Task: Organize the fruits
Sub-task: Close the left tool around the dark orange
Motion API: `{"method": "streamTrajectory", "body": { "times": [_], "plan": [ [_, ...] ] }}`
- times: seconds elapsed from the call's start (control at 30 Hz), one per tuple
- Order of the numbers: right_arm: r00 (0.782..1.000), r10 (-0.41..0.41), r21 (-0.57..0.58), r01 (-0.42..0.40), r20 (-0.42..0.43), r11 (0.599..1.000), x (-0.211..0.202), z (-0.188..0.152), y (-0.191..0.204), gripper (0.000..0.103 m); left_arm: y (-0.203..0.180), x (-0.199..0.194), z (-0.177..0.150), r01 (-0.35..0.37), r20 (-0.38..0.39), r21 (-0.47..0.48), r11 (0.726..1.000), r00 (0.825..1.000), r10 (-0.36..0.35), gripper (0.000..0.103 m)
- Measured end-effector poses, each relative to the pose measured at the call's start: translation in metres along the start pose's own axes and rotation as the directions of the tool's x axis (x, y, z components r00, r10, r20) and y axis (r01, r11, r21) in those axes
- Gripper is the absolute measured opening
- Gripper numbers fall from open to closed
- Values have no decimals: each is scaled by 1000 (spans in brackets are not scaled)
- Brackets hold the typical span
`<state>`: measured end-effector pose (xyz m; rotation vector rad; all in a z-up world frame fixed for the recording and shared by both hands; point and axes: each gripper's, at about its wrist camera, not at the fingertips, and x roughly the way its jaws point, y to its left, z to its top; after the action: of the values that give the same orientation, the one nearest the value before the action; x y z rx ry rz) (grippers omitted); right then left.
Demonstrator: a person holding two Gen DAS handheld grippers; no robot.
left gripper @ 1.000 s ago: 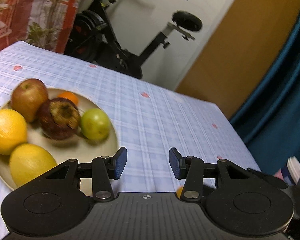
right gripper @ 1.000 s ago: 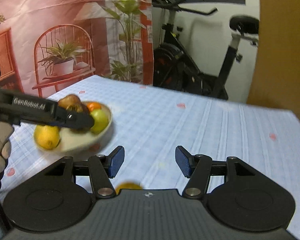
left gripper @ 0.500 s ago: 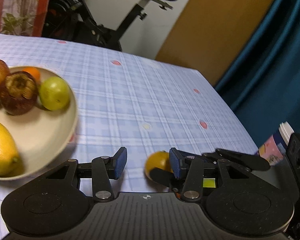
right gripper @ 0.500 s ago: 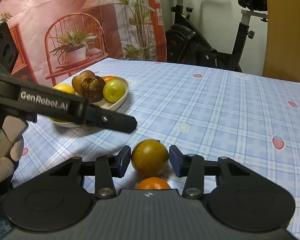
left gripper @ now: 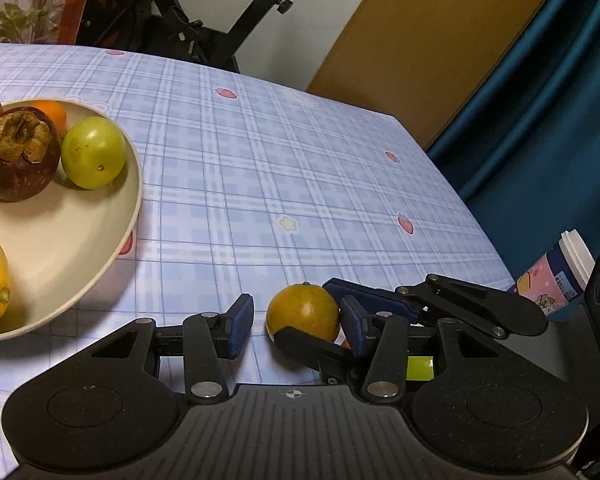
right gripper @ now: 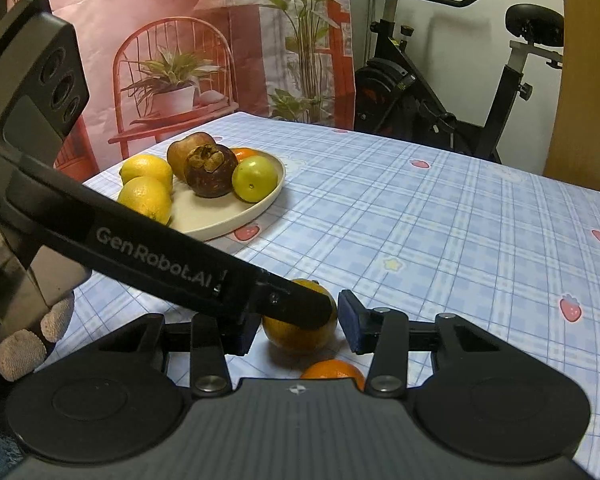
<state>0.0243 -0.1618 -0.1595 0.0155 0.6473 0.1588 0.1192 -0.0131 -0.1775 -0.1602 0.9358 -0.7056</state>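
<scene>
The left gripper (left gripper: pixel 297 322) is sitting low over the table with its two blue-padded fingers (left gripper: pixel 240 326) spread apart, nothing pressed between them. The right gripper (right gripper: pixel 298 328) is also sitting low, its jaws parted and flanking a round yellowish fruit (right gripper: pixel 300 330); whether the pads are touching the fruit cannot be told. From the left wrist view, the right gripper (left gripper: pixel 312 320) is coming in from the right, its fingers reaching across the front of the left one. From the right wrist view, the left gripper's long black body is crossing diagonally from the upper left, held by a gloved hand (right gripper: pixel 24 340) at the left edge.
</scene>
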Motion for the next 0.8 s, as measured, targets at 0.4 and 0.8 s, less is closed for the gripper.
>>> {"method": "streamTrajectory", "body": {
  "times": [0.4, 0.8],
  "plan": [
    [999, 25, 27, -24, -48, 999, 8, -3, -2, 46, 6, -5, 1, 6, 8, -40, 999, 1000, -6, 54],
    [998, 18, 18, -17, -59, 1000, 8, -3, 0, 46, 7, 2, -3, 45, -18, -43, 998, 999, -45, 45]
  ]
}}
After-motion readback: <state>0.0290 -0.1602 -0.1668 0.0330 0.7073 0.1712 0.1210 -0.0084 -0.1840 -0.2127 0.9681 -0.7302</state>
